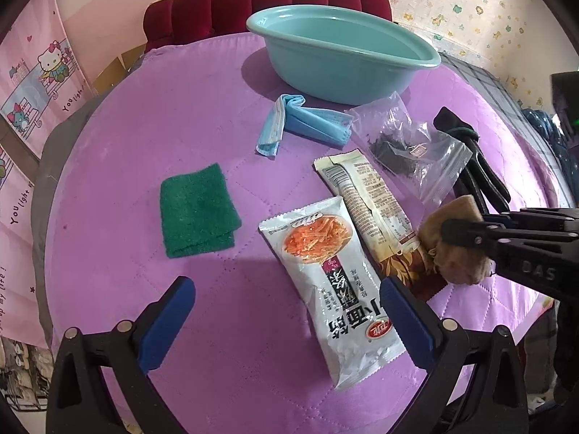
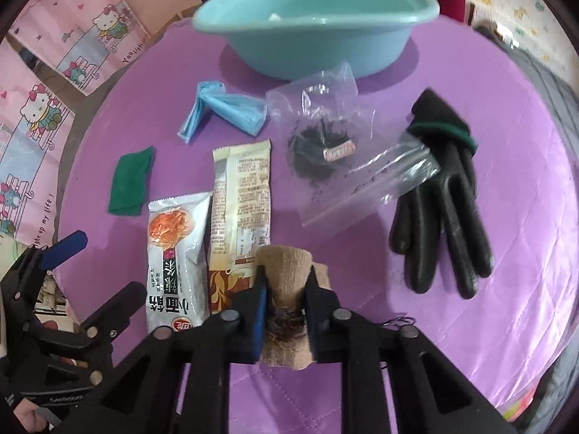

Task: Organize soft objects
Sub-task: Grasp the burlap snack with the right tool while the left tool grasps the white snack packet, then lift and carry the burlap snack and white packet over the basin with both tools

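My right gripper (image 2: 286, 271) is shut on a tan burlap pouch (image 2: 286, 258), which lies at the near edge of the purple quilted table cover (image 2: 416, 72). In the left wrist view the same pouch (image 1: 459, 253) sits at the right, pinched by the right gripper (image 1: 448, 228). My left gripper (image 1: 286, 285) stands open above the white noodle packet (image 1: 325, 278), its blue pads (image 1: 164, 322) wide apart and holding nothing. Farther off lie a green cloth (image 1: 197, 209), a folded blue mask (image 1: 300, 123) and a black glove (image 2: 445, 209).
A teal basin (image 1: 325, 68) stands at the far side of the table with nothing visible inside. A beige packet (image 1: 369, 199) lies beside the noodle packet. A clear zip bag (image 2: 325, 144) with dark crumbs partly covers the glove. A red padded chair (image 1: 271, 3) stands behind.
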Motion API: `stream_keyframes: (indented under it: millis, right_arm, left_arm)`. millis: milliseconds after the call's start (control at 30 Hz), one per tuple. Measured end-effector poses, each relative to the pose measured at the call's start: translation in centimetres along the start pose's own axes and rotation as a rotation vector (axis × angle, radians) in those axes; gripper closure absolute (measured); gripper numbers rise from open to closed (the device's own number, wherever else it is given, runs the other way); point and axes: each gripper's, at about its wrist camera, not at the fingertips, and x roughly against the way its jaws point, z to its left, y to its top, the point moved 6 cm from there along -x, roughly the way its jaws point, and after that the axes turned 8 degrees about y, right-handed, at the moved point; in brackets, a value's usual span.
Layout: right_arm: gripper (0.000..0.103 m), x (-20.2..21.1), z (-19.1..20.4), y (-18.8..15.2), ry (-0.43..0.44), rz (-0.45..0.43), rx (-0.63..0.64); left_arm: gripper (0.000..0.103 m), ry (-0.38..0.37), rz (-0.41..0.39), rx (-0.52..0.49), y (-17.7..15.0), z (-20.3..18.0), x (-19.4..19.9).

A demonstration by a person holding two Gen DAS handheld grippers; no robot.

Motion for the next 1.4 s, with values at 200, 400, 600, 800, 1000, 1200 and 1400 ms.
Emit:
stream_keyframes:
  millis: [200,400,600,800,1000,1200,1400]
  right_arm:
    - [0.087,1.4,-0.6,0.6,0.004,-0.026,0.014]
    - [0.087,1.8,-1.3,0.5,-0.013,-0.031,0.046]
    - [0.087,2.5,-2.3,0.4,-0.012,-0.037,0.072]
    - [0.087,2.4,-2.3,0.4,-0.023,-0.045,0.108]
    - [0.087,2.8,-2.3,0.2,-0.031,-0.050,0.116]
    - [0.087,3.2,-2.4,-0.1,-0.030,-0.048,0.099]
    - [0.087,3.5,-1.9,-0.4,-0.019,-0.051,0.084]
  left_arm:
    - [0.000,-0.016,0.019,0.046,0.2,-0.6,-0.8]
    - [0.000,0.004,0.043,0.086,0.3,-1.2,-1.8]
    - [0.000,0.026,0.056,0.117,0.3,-1.9,-2.9]
    - [0.016,0.044,0.063,0.126,0.2,-2.7,-3.5]
    - [0.046,-0.037,0.083,0.127,-0.1,-3.7,-3.8]
    - [0.076,-0.062,0.060,0.082,-0.1,-3.8,-2.7]
    - [0.078,-0.071,0.065,0.054,-0.2,-3.5,-1.1]
